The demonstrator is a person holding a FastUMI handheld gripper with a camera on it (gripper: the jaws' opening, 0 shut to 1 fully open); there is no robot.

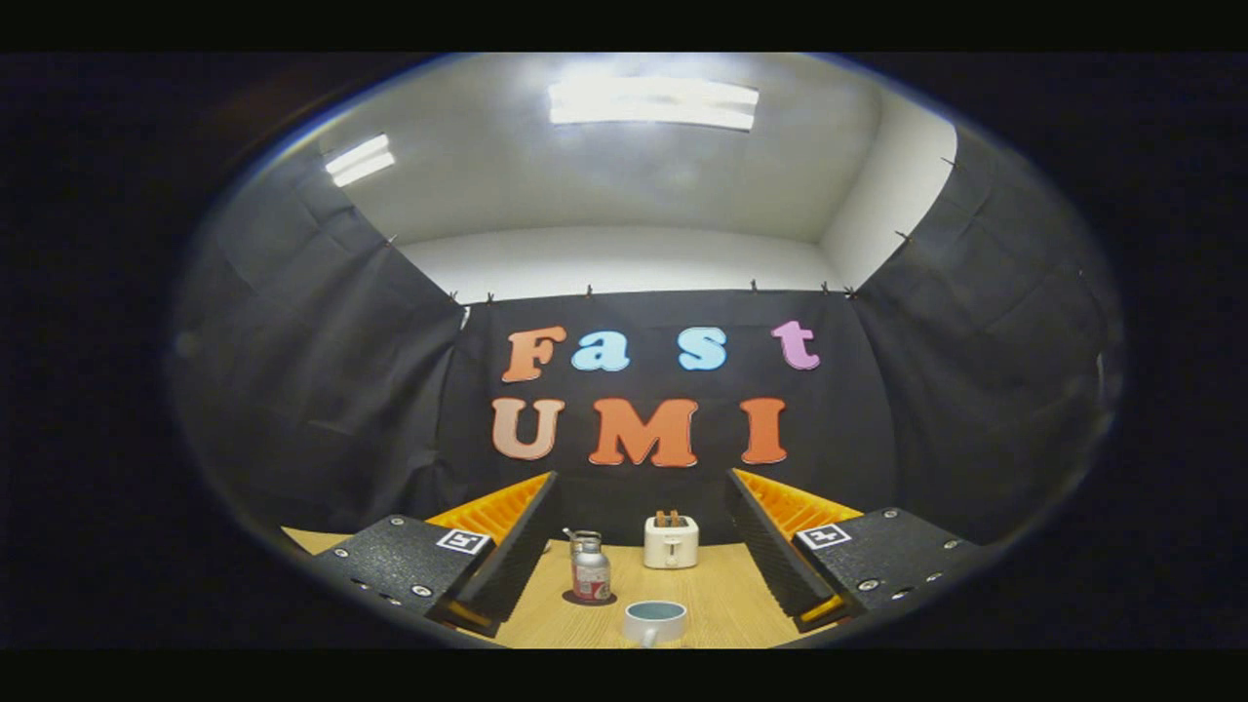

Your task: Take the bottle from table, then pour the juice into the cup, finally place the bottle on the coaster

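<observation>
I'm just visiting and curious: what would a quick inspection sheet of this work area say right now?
Surface: wooden table, light, bare between the items.
Job's things: bottle upright on a dark coaster; cup nearer, just ahead of the jaws.
Clutter: toaster at the table's back, slices sticking up.
Grippers: gripper open, jaws wide apart, holding nothing.
Cables: nothing seen.
Surroundings: black cloth wall, white ceiling with lights.

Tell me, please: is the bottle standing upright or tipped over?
Upright. The bottle stands on the dark coaster, cap upward, beyond the cup. The open gripper holds nothing.
</observation>
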